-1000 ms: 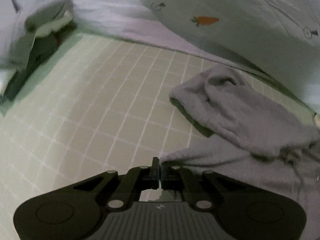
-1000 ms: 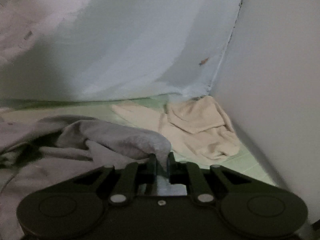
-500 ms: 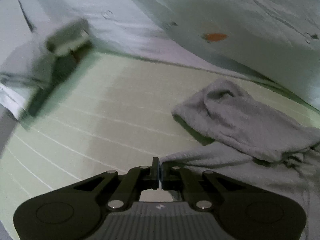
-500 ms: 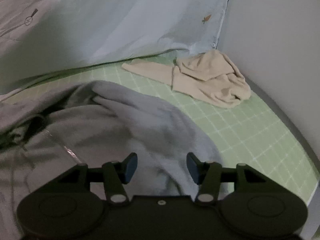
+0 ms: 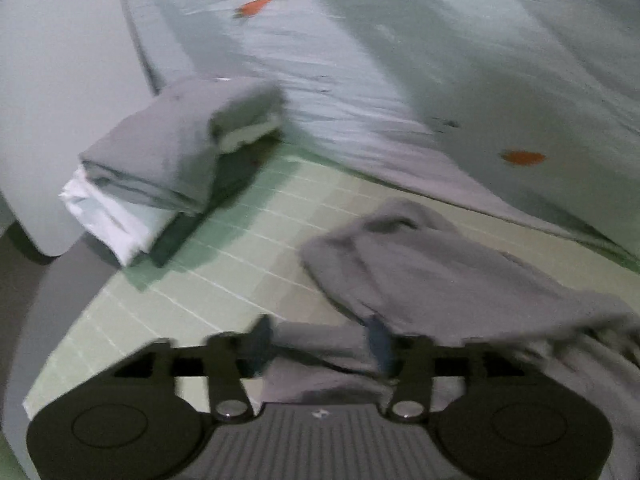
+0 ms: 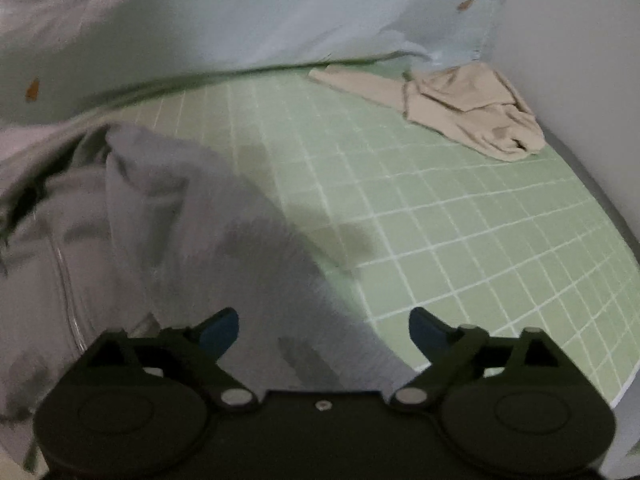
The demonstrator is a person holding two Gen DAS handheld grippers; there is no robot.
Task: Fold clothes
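Both my left gripper [image 5: 316, 340] and right gripper [image 6: 324, 330] hang spread apart and empty over the near edge of the rumpled grey top [image 5: 460, 272], which sprawls between them on the green mat [image 6: 460, 220], equally near to both.

Left tool [image 5: 320, 342] fingertips motion-blurred

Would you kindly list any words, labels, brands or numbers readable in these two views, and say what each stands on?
No text can be read.
Left gripper: a small pale logo on its body, too small to read.
Pale blue sheet: only orange carrot pictures and blurred dark marks.
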